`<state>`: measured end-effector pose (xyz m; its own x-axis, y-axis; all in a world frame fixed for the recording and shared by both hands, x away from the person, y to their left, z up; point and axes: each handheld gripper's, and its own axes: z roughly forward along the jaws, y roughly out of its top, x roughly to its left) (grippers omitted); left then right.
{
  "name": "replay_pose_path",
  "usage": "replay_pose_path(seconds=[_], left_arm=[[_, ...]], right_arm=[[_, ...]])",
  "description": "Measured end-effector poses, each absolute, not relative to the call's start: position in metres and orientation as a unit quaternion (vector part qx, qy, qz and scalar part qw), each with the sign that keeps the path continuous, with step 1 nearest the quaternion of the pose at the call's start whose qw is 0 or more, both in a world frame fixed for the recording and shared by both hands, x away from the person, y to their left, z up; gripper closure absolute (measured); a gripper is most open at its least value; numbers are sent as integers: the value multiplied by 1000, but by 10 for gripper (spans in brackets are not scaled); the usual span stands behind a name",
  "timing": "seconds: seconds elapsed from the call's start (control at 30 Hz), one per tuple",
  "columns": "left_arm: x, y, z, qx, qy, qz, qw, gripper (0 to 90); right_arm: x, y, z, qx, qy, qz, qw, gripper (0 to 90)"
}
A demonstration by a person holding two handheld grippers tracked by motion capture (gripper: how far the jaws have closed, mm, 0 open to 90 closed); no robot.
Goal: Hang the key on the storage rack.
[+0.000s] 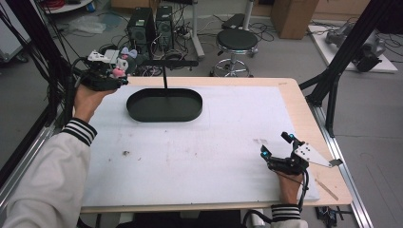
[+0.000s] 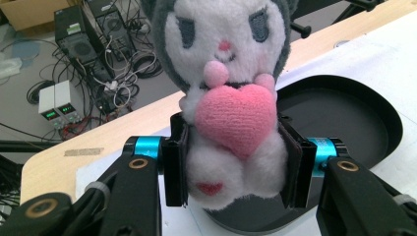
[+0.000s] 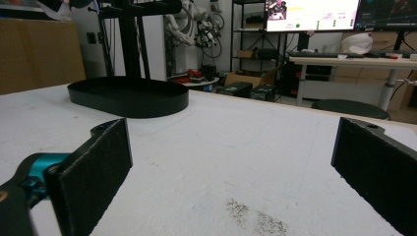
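The left gripper point(image 2: 231, 162) has its jaws clamped on a plush toy point(image 2: 228, 93), pads pressing into the soft body on both sides just below the pink heart it hugs. In the high view the toy point(image 1: 121, 64) is held up in the air at the far left corner of the worktop point(image 1: 190, 156), left of the tray point(image 1: 164, 105) and a little beyond it. The right gripper point(image 1: 275, 145) rests low on the worktop near the right edge, well apart from everything, jaws standing wide apart with nothing between them.

Judging from this, the toy is probably headed for the tray. The risks:

- The plush is squashy, so the pads grip by compressing stuffing rather than a firm surface; a quick swing could let it wriggle or tilt in the hold (the big head sits well above the pads, making it top-heavy).
- A black post rises behind the tray with a crossbar point(image 1: 166, 63) near the toy's height; a careless sweep could snag the ears on it.
- Released too high or off-centre, the toy could bounce off the rim and roll onto the worktop.

Materials: the toy is fuzzy white and grey fleece with stitched eyes and a fleecy heart. The tray is a shallow oval, matt black, with a low upright wall, likely metal or hard plastic. The worktop carries a white, faintly stained sheet over pale wood.
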<state>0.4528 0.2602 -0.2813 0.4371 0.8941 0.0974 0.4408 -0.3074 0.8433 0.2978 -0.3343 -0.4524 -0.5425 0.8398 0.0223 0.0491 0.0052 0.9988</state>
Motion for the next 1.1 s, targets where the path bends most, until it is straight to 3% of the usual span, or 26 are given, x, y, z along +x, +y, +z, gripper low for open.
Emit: replay_pose_path(seconds=[1.1], left_arm=[[445,283,-329,765,468,260,358,552]], right_arm=[[298,-335,-452,349,630,611,327,8]])
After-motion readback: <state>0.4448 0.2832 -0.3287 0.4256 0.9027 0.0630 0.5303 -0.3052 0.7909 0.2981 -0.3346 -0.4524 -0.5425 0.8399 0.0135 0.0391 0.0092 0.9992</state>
